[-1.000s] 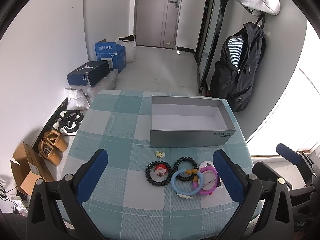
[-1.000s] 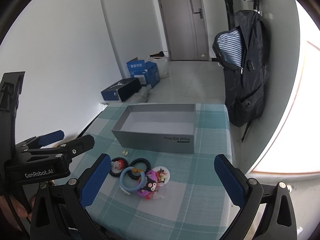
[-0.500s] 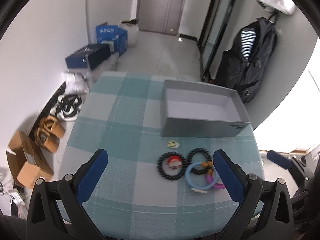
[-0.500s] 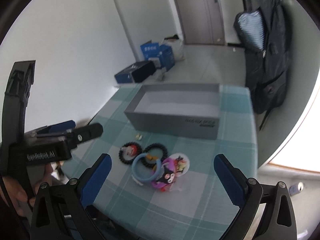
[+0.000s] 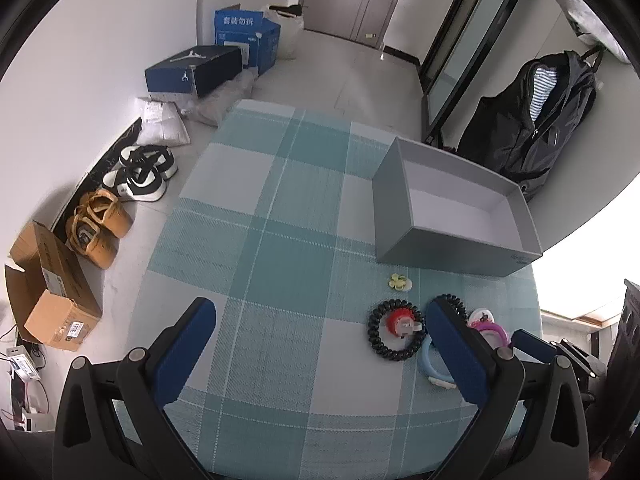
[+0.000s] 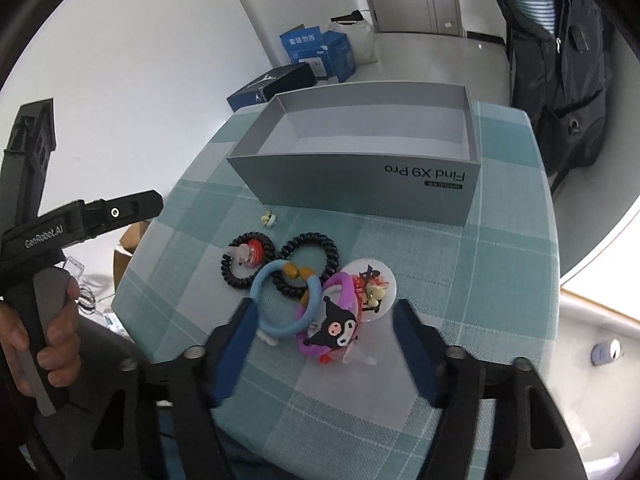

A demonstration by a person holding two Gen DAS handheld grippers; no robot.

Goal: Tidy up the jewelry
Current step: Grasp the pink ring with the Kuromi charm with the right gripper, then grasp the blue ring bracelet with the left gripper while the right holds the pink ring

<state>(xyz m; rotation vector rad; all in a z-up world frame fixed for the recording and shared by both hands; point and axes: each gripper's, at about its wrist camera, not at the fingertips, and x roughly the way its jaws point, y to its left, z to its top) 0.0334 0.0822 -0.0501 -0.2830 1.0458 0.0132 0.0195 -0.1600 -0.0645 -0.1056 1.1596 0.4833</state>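
Jewelry lay in a heap on the checked tablecloth (image 6: 460, 264) just in front of the empty grey box (image 6: 360, 196): purple bangle (image 6: 340, 320), blue ring (image 6: 280, 300), two black coil ties (image 6: 308, 256), a small flower clip (image 6: 267, 218) apart. Over the last second the right gripper (image 6: 324, 344) had dropped toward the heap, its jaws closing around the purple bangle without yet pressing it. The left gripper (image 5: 320, 344) stood wide apart and empty, so nothing was boxed yet.
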